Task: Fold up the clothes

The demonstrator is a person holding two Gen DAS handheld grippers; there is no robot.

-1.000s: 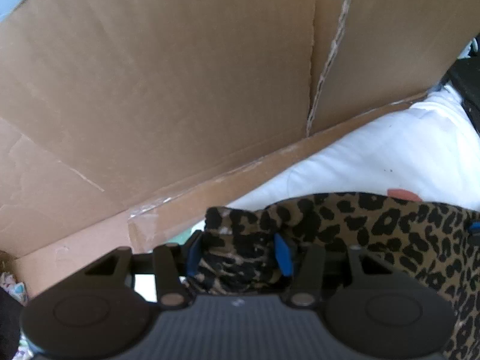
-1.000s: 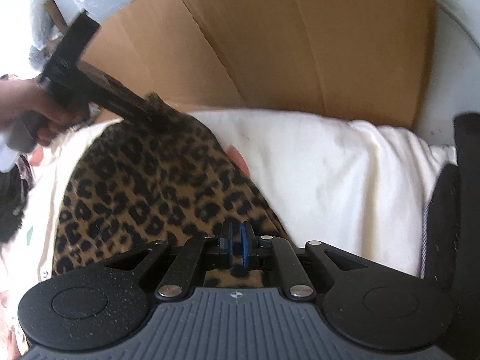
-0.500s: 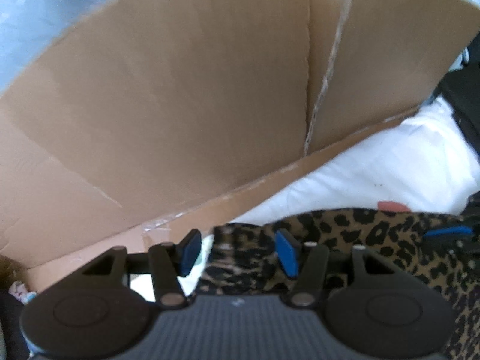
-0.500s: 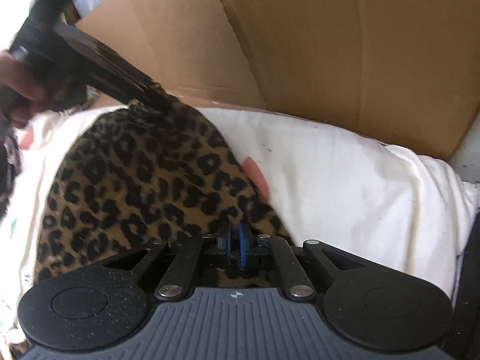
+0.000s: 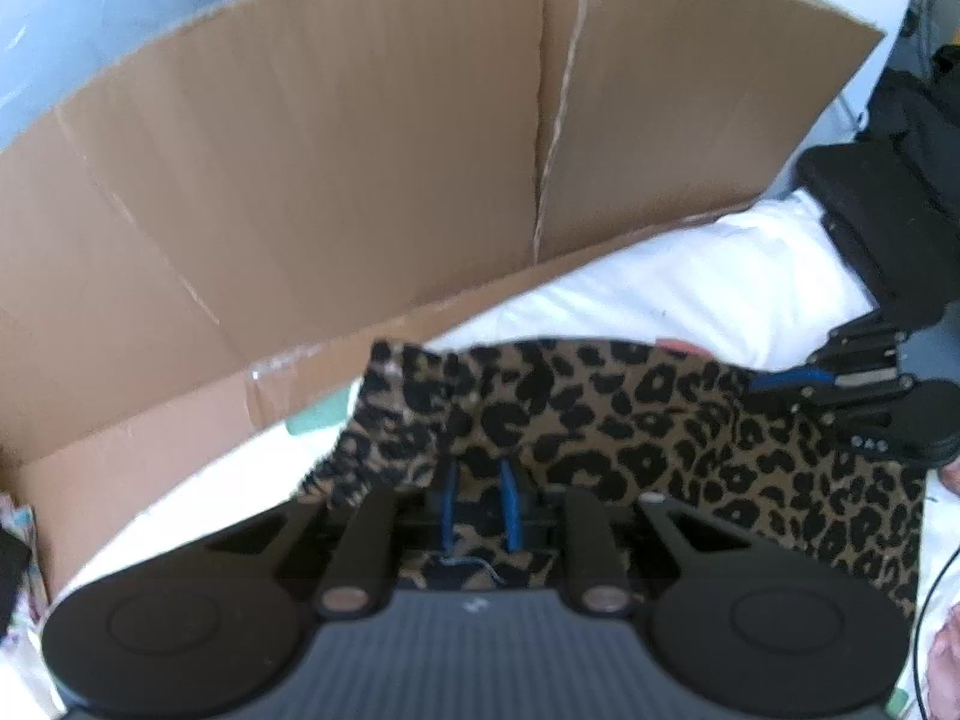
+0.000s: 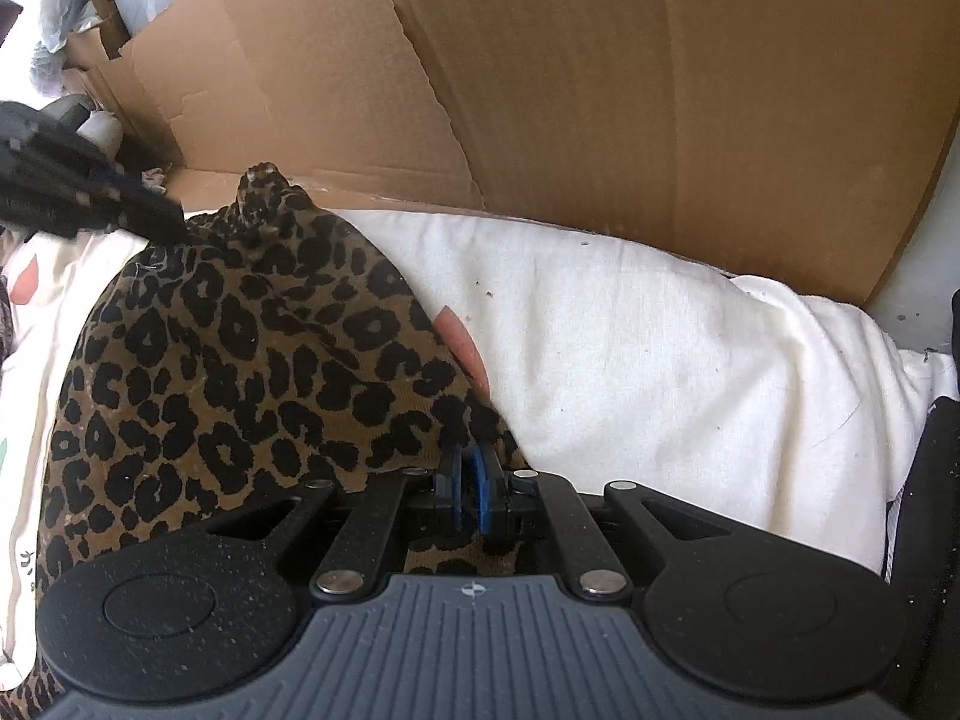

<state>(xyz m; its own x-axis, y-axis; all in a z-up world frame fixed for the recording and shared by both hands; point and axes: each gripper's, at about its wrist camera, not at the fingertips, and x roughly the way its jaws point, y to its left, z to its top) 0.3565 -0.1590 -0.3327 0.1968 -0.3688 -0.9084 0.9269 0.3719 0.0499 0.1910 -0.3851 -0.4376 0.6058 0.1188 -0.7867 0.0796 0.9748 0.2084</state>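
A leopard-print garment [image 5: 630,420] lies on a white bedsheet [image 5: 690,294]. My left gripper [image 5: 478,495] is shut on its near edge, with fabric bunched between the blue pads. My right gripper [image 6: 471,483] is shut on another corner of the same garment [image 6: 240,360]. In the left wrist view the right gripper [image 5: 780,381] pinches the cloth at the right. In the right wrist view the left gripper [image 6: 168,219] grips the far corner at upper left. The cloth is stretched between the two grippers.
An open cardboard box [image 5: 360,150] stands along the far side of the bed; it also shows in the right wrist view [image 6: 600,72]. A black object [image 5: 876,210] sits at the right. A pink print [image 6: 462,342] shows on the sheet [image 6: 660,360].
My left gripper opened, let go of the bunched corner, then closed on the garment's edge. Both grippers pulled back and lifted, and the cloth is now spread wider between them.
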